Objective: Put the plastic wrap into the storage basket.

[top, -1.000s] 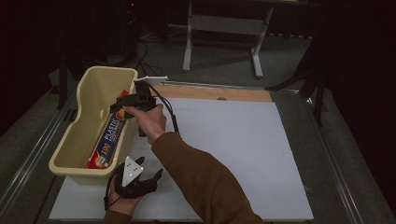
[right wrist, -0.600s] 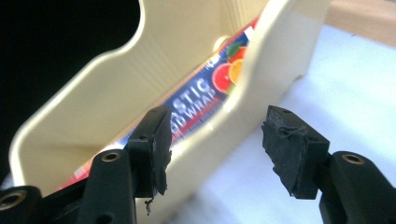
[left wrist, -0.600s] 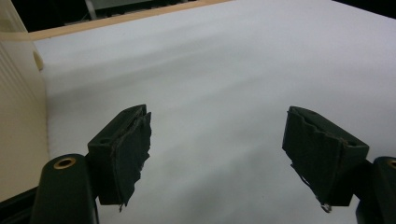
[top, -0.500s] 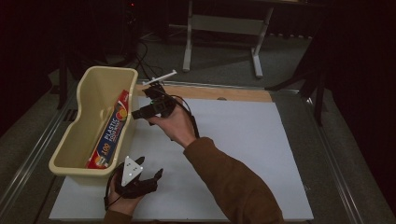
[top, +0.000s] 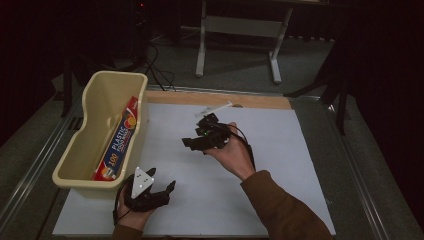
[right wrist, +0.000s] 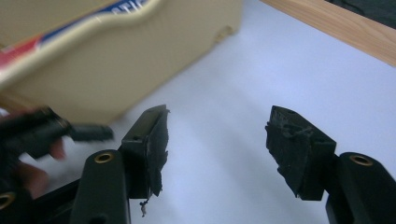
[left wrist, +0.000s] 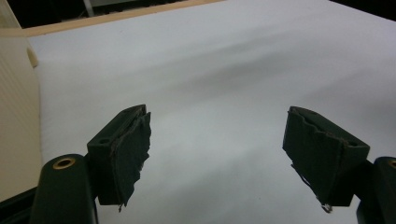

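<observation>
**Both grippers empty, wrap box lying in the tub**

While the left gripper [top: 162, 192] rests low on the white sheet [top: 280, 165] near the table's front edge, just beside the cream tub [top: 90, 127], its jaws stand spread with nothing between them; the left gripper view shows bare sheet between the worn black pads [left wrist: 133, 149]. Over the middle of the sheet, the right gripper [top: 192, 142] is held up in the person's right hand [top: 232, 155], its jaws pointing toward the tub. From the right gripper view those jaws are likewise parted and empty, with the tub's side [right wrist: 140, 65] ahead and the left gripper blurred at the lower left. Inside the tub, a box of plastic wrap [top: 118, 140] lies lengthwise, leaning against the right wall. A wooden strip [top: 220, 98] borders the sheet's far edge
</observation>
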The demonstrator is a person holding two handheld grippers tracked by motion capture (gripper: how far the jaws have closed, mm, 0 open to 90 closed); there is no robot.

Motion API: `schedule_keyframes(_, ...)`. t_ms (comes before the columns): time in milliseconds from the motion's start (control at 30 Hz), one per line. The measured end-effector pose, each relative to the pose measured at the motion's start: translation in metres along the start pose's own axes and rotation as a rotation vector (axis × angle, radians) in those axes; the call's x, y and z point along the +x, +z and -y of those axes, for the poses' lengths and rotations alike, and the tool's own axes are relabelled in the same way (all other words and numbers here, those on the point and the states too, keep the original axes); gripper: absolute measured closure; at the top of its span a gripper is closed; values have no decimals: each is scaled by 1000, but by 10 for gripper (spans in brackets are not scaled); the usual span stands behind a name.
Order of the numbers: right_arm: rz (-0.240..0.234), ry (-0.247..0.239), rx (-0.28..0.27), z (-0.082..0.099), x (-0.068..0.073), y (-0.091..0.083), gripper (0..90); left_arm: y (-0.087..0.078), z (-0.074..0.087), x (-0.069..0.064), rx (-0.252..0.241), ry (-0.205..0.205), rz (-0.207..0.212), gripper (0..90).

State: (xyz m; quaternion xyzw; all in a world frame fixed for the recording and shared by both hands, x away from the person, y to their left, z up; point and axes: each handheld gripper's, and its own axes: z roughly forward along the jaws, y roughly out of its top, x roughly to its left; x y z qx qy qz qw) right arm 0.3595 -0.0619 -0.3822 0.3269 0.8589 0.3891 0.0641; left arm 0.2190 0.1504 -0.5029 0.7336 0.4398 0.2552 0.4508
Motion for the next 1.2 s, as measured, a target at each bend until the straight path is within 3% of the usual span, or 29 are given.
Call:
schedule_keyframes(200,66,10,-73,36,-15,-18,380,0,0,0,0,-12,6,231)
schedule_keyframes(333,71,3,-125,65,-24,-30,406,-1,0,2,-4,-15,5,230)
schedule_keyframes(367,71,3,-125,65,-24,-30,406,-1,0,2,-4,-15,5,230)
schedule_keyframes(567,92,-94,-152,123,-39,-50,401,-1,1,1,2,-18,3,229)
schedule_keyframes(633,127,-124,-160,135,-42,-56,376,-1,2,1,5,-17,-2,229)
schedule_keyframes(733,125,-84,-224,156,-48,-68,337,-2,2,1,8,-16,-5,229)
schedule_keyframes(833,157,-68,-293,177,-53,-78,273,-2,3,1,8,-16,-6,229)
schedule_keyframes(1067,172,-48,-326,206,-57,-92,171,-1,2,0,12,-7,-8,224)
schedule_keyframes(1200,183,-62,-304,217,-56,-91,154,1,3,-1,18,-2,-6,218)
